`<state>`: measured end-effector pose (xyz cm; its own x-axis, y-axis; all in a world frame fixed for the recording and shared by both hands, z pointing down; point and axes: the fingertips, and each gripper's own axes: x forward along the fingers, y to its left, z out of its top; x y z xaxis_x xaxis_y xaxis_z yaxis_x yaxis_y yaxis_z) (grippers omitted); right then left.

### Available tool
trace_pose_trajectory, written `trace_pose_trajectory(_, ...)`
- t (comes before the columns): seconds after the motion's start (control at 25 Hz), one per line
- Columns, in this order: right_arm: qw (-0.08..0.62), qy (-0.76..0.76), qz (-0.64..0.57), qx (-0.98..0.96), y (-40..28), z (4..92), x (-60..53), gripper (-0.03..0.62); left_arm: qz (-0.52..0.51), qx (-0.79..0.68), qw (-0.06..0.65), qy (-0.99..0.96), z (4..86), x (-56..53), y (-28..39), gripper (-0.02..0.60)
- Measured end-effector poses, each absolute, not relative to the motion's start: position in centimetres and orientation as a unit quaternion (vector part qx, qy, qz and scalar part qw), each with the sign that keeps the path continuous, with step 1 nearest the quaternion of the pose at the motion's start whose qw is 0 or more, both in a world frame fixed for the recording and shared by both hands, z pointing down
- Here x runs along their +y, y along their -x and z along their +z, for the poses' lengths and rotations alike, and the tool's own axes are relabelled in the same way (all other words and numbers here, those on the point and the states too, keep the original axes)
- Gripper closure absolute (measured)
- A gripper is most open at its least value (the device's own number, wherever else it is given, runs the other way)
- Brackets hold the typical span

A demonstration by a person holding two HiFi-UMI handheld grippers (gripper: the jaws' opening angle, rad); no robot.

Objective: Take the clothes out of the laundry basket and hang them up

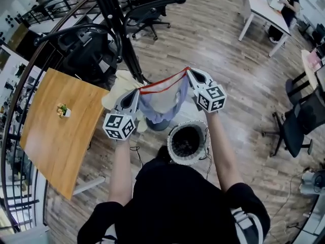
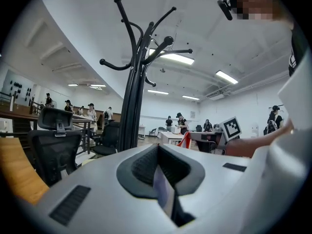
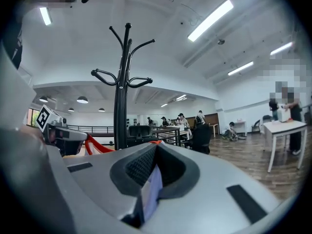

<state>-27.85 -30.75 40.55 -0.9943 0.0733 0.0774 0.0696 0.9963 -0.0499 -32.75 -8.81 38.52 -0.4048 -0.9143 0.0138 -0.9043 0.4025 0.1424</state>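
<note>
Step in hand, as I read it: transfer to the rack. The garment is out of the basket and hangs in the air between both grippers, right above the basket, which sits on the floor just in front of the person. The left gripper is clenched on one top corner and the right gripper on the other. Each gripper view shows a sliver of pale lilac cloth pinched between ribbed black pads. The red trim runs fairly taut along the top edge from jaw to jaw, and the body sags below in soft folds (thin and limp by the look, will drape, not hold shape). The rack stands straight ahead, beyond the garment: black pole, curved arms at several heights, ball tips. Next move, my call: raise the cloth to an arm, slide the trim or an opening over a ball tip, then release one side at a time. Risk: limp cloth slipping off a smooth curved arm. The basket is round, with a white perforated wall and a dark inside; cannot tell if more is in it. A cream cloth lies near the rack foot, behind the left gripper. The wood table at left is not involved.
</note>
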Motion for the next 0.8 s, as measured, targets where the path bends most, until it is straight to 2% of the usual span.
trace_pose_trajectory(0.44, 0.013, 0.069, -0.007, -0.997, 34.7, 36.2, -30.1, 0.585, -0.047, -0.857, 0.004, -0.514, 34.9, -8.4, 37.2, 0.558)
trace_pose_trajectory(0.8, 0.085, 0.092, -0.017, -0.992, 38.4, 42.3, -29.3, 0.585, -0.010, -0.870, 0.046, -0.491, 39.7, -9.2, 39.0, 0.558)
